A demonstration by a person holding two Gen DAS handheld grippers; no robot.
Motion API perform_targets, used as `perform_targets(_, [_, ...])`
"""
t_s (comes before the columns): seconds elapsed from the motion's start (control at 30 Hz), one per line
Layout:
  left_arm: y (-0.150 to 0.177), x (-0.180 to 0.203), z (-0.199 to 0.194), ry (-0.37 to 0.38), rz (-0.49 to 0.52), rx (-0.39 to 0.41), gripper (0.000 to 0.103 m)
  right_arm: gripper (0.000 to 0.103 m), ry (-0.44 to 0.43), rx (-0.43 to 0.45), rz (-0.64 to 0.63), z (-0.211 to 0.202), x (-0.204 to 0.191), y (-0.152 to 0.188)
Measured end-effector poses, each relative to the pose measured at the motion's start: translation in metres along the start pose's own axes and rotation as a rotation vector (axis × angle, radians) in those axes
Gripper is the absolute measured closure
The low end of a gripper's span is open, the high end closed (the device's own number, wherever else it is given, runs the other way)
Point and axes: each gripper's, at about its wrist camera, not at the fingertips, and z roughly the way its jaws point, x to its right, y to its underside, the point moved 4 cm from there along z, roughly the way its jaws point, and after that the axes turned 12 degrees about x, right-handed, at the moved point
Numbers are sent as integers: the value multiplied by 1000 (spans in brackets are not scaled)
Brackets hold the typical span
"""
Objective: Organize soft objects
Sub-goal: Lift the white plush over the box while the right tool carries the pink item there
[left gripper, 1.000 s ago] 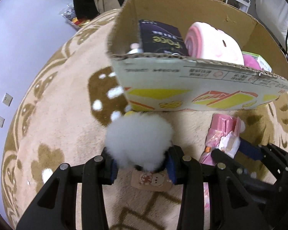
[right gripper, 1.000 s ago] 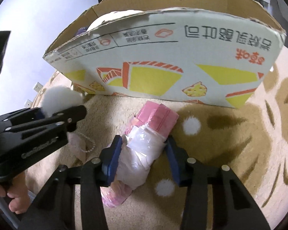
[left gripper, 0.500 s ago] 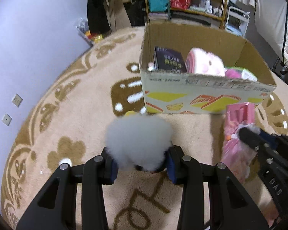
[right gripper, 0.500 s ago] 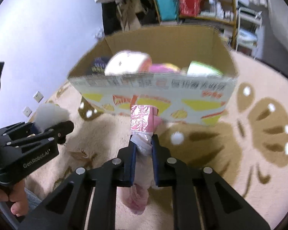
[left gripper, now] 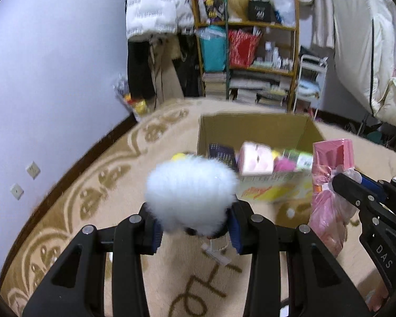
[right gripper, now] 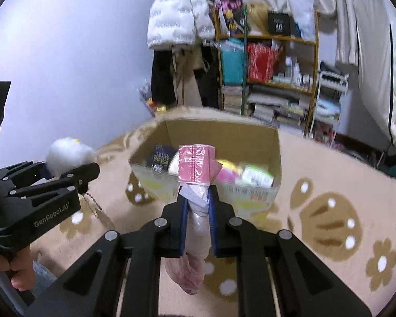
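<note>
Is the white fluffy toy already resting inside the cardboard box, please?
No, the white fluffy toy is clamped between the left gripper's jaws, above the rug and short of the cardboard box.

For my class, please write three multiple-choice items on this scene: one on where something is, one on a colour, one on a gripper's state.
1. Where is the cardboard box?
A. on a shelf
B. on the patterned carpet
C. on a bed

2. What colour is the fluffy toy in the left gripper?
A. white
B. green
C. black

3. What is the right gripper doing?
A. hanging open with nothing in it
B. clamped on the pink packet
C. resting inside the box

Answers:
1 B, the box stands on the beige carpet, with the shelves behind it.
2 A, the fur between the pads is white.
3 B, both pads press the packet's plastic wrap, which is held above the floor in front of the box.
</note>
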Motion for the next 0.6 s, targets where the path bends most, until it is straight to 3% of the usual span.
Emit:
perform_targets(0.23, [-41, 11, -10, 18, 42, 130, 65, 88, 17, 94, -15, -4, 6, -33])
perform_targets(0.4, [-60, 17, -8, -15, 33, 215, 65, 88, 32, 130, -18, 5, 17, -48])
perform_targets(0.6, [-72, 26, 19, 8, 59, 215, 65, 88, 42, 170, -27, 23, 34, -64])
